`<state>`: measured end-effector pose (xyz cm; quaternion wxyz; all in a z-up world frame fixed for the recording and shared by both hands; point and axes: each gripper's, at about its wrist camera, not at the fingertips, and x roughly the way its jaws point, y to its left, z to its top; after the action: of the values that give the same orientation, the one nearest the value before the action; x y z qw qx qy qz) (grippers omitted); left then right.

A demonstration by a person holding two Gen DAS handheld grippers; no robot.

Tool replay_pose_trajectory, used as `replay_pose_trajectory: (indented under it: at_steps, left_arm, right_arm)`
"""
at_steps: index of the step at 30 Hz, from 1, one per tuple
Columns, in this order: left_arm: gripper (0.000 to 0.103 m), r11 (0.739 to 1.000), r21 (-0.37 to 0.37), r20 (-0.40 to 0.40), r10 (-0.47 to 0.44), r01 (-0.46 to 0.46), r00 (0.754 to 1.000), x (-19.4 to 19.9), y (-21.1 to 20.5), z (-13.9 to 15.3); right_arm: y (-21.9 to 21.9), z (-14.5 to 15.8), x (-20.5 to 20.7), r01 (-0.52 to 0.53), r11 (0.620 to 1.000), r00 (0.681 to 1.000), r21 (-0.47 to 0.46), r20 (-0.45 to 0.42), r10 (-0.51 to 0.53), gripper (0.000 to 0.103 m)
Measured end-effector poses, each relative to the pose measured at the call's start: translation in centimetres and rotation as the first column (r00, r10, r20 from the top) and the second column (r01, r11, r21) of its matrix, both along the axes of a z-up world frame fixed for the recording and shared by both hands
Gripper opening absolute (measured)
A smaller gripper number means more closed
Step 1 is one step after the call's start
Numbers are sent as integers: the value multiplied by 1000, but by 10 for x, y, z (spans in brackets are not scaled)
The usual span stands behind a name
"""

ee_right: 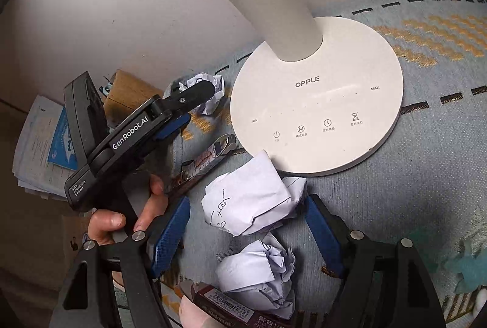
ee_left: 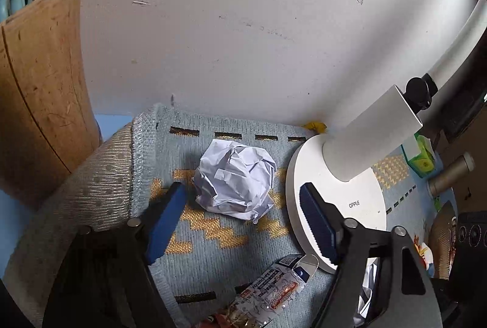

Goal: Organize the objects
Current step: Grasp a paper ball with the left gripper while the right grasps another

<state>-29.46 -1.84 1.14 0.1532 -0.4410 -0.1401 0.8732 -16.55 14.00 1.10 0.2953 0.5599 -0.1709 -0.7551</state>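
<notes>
A crumpled white paper ball (ee_left: 236,178) lies on the blue and gold woven cloth (ee_left: 228,261). My left gripper (ee_left: 243,188) straddles it, open, with a gap between each blue pad and the paper. In the right wrist view a folded, scribbled paper (ee_right: 252,197) lies between the fingers of my right gripper (ee_right: 247,201), which is open and not pressing on it. A second crumpled ball (ee_right: 258,276) sits lower, closer to the camera. The left gripper (ee_right: 201,102) shows there too, held by a hand (ee_right: 121,218), over its paper ball (ee_right: 213,87).
A white round lamp base (ee_right: 319,102) with a thick stem stands close on the right of the left gripper (ee_left: 359,206). A printed snack wrapper (ee_left: 274,294) lies near. A wooden holder (ee_left: 39,84), a stack of papers (ee_right: 39,145) and a dark red pack (ee_right: 225,306) flank the cloth.
</notes>
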Motion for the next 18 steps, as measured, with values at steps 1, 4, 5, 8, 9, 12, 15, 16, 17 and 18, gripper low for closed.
replay_pose_trajectory:
  at_steps: [1, 4, 5, 8, 9, 12, 15, 16, 17, 18]
  left_arm:
    - [43, 1000, 1, 1, -18, 18, 1000, 0, 2, -1]
    - [43, 999, -6, -18, -33, 33, 999, 6, 6, 1]
    - [43, 999, -5, -25, -38, 38, 999, 9, 7, 4]
    - [42, 999, 12, -73, -49, 50, 996, 28, 7, 25]
    - [42, 998, 12, -93, -54, 55, 994, 35, 7, 35]
    - [42, 998, 4, -163, -68, 69, 984, 68, 7, 70]
    - [42, 996, -31, -232, -89, 84, 969, 109, 9, 105]
    - [42, 995, -57, -254, -89, 77, 963, 129, 10, 114]
    - [42, 995, -71, -269, -85, 68, 959, 148, 12, 118]
    - [42, 995, -75, -273, -89, 71, 958, 170, 12, 119]
  right_arm:
    - [-1, 0, 0, -4, 1000, 1000, -3, -5, 4, 75]
    - [-4, 1, 4, -12, 1000, 1000, -9, -13, 12, 61]
    - [-6, 3, 5, -18, 1000, 1000, -19, -13, 17, 58]
    - [-1, 12, 14, -32, 999, 999, -41, -40, 30, 52]
    - [2, 18, 17, -32, 999, 998, -44, -59, 29, 52]
    - [19, 49, 37, -22, 997, 990, -80, -139, 10, 52]
    - [39, 86, 67, -9, 995, 974, -104, -226, -15, 52]
    - [46, 97, 79, -5, 994, 968, -106, -252, -22, 52]
    - [56, 109, 92, 3, 994, 960, -108, -279, -33, 52]
    - [67, 118, 107, 17, 994, 950, -105, -309, -48, 52]
